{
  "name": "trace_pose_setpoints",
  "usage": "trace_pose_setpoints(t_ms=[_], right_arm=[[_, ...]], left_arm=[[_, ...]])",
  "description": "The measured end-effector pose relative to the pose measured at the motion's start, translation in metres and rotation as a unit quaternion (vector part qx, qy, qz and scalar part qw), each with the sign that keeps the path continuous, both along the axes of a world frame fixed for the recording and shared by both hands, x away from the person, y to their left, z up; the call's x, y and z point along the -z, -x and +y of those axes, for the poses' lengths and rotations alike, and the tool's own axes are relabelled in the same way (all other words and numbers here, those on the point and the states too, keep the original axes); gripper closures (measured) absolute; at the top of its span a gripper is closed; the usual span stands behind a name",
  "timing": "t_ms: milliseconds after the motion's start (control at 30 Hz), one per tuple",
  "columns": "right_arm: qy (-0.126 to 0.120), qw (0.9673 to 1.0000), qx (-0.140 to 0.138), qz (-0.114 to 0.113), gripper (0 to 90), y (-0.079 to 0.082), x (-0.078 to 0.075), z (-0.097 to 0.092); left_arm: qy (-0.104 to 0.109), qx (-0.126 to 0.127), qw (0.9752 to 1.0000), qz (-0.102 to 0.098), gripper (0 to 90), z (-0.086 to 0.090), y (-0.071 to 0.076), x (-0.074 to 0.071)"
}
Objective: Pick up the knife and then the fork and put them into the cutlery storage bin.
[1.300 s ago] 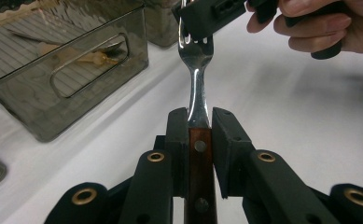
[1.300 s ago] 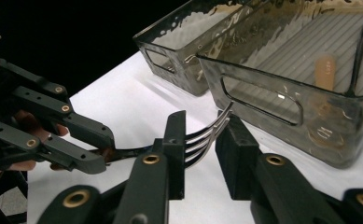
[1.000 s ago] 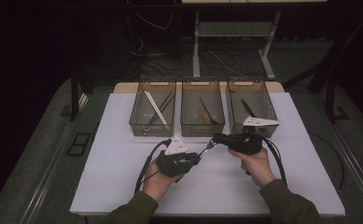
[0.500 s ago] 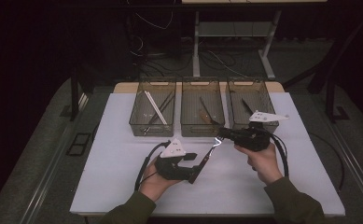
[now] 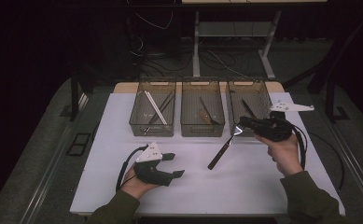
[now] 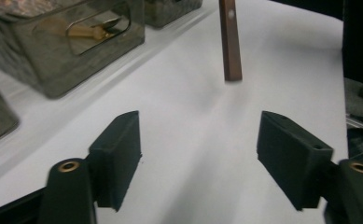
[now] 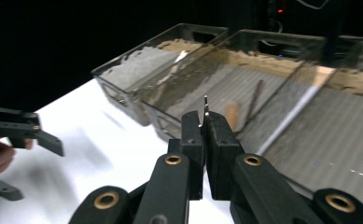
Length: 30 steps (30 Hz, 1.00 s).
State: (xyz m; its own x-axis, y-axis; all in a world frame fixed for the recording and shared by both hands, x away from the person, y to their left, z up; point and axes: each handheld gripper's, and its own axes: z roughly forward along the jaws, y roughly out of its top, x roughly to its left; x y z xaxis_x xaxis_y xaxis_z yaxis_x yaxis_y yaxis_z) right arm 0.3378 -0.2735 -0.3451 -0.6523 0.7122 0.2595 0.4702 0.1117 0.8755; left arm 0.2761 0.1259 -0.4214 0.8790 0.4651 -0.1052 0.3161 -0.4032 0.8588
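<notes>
High view: right tongs (raised) grip fork aslant.

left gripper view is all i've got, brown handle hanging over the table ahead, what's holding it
Observer: The right gripper is shut on its metal end. It's a fork, slanting down toward you.
Operator: where's it sit relative to the bins
Observer: There are three bins in a row, and the fork's head is just in front of the right bin.
Operator: anything in that bin
Observer: One dark utensil lies inside it.
</notes>
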Motion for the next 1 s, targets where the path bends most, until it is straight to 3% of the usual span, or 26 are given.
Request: trace_pose_setpoints(t_ms=[233,467,667,800,1000], right_arm=[[0.009,0.9997,0.024,-0.002,87.1,-0.005,-0.004,-0.017],[0.019,0.9985,0.049,-0.014,87.1,-0.011,-0.012,-0.034],[0.031,0.9963,0.075,-0.029,87.1,-0.024,-0.032,-0.047],[0.039,0.9938,0.097,-0.037,87.1,-0.036,-0.046,-0.058],[0.042,0.9900,0.126,-0.046,87.1,-0.055,-0.062,-0.073]], left_arm=[[-0.010,-0.012,0.9999,-0.003,18.9,0.018,0.003,0.010],[0.001,-0.040,0.9992,-0.007,9.5,0.034,0.005,0.014],[0.003,-0.053,0.9986,-0.003,0.0,0.037,0.004,0.016],[0.001,-0.049,0.9988,-0.007,0.0,0.036,0.001,0.016],[0.001,-0.048,0.9988,0.007,0.0,0.034,-0.001,0.017]])
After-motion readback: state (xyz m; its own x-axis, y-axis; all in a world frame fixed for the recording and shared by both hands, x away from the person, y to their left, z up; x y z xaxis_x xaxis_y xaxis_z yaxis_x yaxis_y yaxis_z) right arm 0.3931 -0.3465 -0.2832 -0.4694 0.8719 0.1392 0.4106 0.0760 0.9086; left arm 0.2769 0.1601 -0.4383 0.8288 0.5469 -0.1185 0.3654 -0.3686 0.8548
